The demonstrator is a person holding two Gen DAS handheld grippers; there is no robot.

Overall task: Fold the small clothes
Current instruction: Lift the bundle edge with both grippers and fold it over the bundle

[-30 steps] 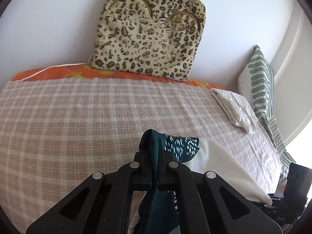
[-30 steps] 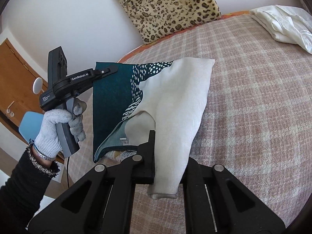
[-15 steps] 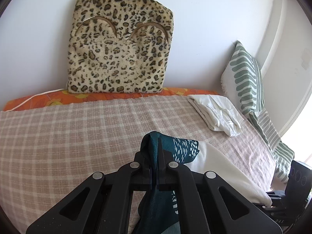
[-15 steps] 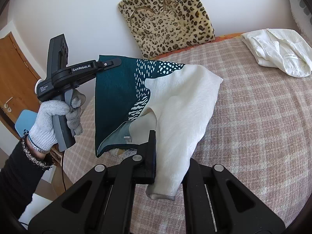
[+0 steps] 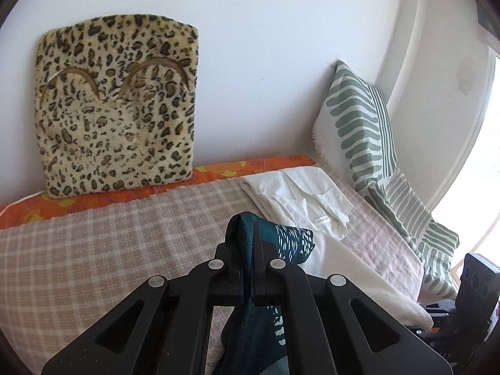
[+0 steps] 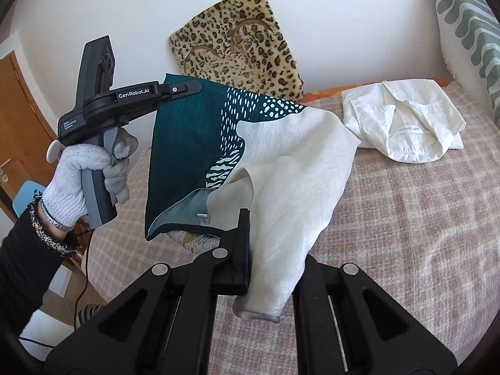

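A soft cloth [image 6: 281, 168], deep teal on one side with white dashes and zebra-like stripes and plain cream on the other, hangs in the air above the bed [image 6: 406, 234], stretched between the two tools. The left claw [image 6: 190, 88] is pinched tight on the teal corner, its slim black fingers flat against the fabric; a hand in a knitted grey glove [image 6: 78, 175] grips its handle. From that claw's own camera the teal corner [image 5: 247, 234] bulges up in a rounded fold between the closed black fingers [image 5: 259, 243]. The right claw [image 6: 250, 250] is clamped on the cream edge, which drapes in loose, smooth folds and ends in a thick hem below the fingers. The bed wears a coarse woven cover checked in dusty pink and beige. On it lies a crumpled white collared shirt [image 6: 403, 122]. A square, furry leopard-print cushion [image 5: 115, 109] leans on the white wall, and a green-and-white striped pillow [image 5: 359, 125] stands in the corner.
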